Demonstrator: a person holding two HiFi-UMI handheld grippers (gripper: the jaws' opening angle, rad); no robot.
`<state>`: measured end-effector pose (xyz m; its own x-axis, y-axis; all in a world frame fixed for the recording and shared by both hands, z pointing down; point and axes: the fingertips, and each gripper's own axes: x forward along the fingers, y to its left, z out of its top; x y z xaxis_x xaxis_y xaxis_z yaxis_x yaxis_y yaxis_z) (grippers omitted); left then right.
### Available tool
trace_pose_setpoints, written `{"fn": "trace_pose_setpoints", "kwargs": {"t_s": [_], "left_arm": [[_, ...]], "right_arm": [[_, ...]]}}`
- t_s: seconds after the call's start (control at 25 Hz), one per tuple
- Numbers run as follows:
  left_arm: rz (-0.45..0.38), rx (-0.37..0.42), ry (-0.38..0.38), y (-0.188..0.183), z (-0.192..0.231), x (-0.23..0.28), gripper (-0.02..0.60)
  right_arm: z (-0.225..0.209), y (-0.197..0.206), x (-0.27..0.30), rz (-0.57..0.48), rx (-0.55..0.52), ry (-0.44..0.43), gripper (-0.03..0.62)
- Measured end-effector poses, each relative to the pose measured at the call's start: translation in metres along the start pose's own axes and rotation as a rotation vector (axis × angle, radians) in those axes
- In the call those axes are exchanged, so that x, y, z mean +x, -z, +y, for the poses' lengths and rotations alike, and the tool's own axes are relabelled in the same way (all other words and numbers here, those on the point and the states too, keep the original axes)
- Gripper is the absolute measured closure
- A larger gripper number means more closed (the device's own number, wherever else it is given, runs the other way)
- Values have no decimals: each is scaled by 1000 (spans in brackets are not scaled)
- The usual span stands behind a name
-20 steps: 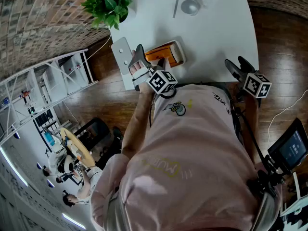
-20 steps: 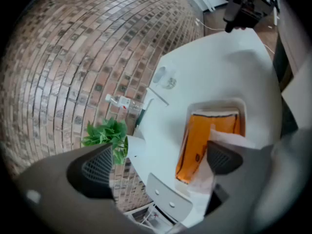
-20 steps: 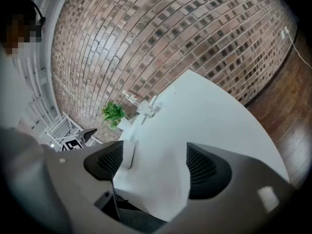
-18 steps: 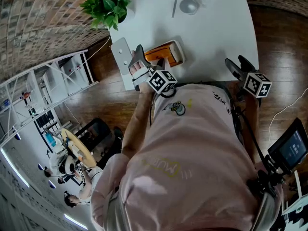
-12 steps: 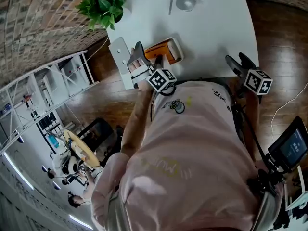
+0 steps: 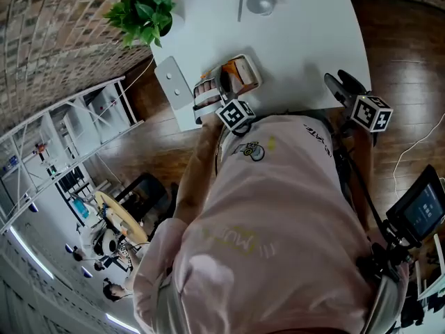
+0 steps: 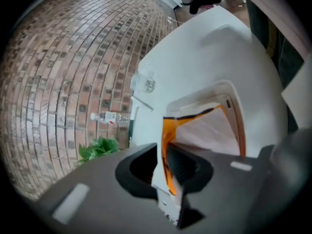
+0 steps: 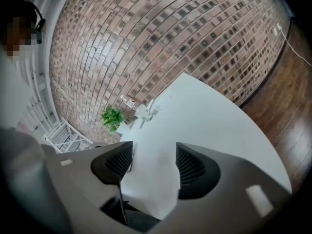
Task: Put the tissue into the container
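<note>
An orange and white tissue pack [image 6: 236,72] stands on edge in the white container [image 6: 254,67] near the table's front edge. My left gripper [image 6: 221,83] is over the container, shut on the pack. In the left gripper view the pack's thin orange-trimmed edge [image 7: 164,169] runs between the pads of this gripper [image 7: 166,173], with the container's rim [image 7: 235,90] behind it. My right gripper [image 6: 339,87] hovers at the table's right front edge. In the right gripper view a loose white tissue [image 8: 152,182] hangs between the jaws of this gripper [image 8: 153,165], which hold it.
A potted plant [image 6: 142,12] stands at the table's far left corner, near a clear glass [image 6: 261,3]. A flat white plate [image 6: 170,79] overhangs the table's left edge. A water bottle [image 7: 110,117] stands by the brick wall. Wooden floor surrounds the white table [image 6: 306,40].
The left gripper moved right, over the container, and the orange pack went from lying flat to standing on edge in its grip. The right gripper hardly moved.
</note>
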<state>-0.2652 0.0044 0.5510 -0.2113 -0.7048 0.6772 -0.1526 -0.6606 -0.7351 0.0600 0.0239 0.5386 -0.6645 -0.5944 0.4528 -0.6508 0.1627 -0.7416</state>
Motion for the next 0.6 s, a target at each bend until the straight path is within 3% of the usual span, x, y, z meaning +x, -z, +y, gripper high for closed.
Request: {"fn": "trace_pose_setpoints", "kwargs": {"t_s": [0.08,0.2,0.6], "left_arm": [[9,9,37,4,-13,5,580],[11,23,28,8,-10,3,580],[-56,21,-121,36,55,-57,580]], "right_arm": [[2,0,0,2,2,-10,313],[5,2,-1,2,6,-14,336],[14,25,11,55,24,-38,338]]}}
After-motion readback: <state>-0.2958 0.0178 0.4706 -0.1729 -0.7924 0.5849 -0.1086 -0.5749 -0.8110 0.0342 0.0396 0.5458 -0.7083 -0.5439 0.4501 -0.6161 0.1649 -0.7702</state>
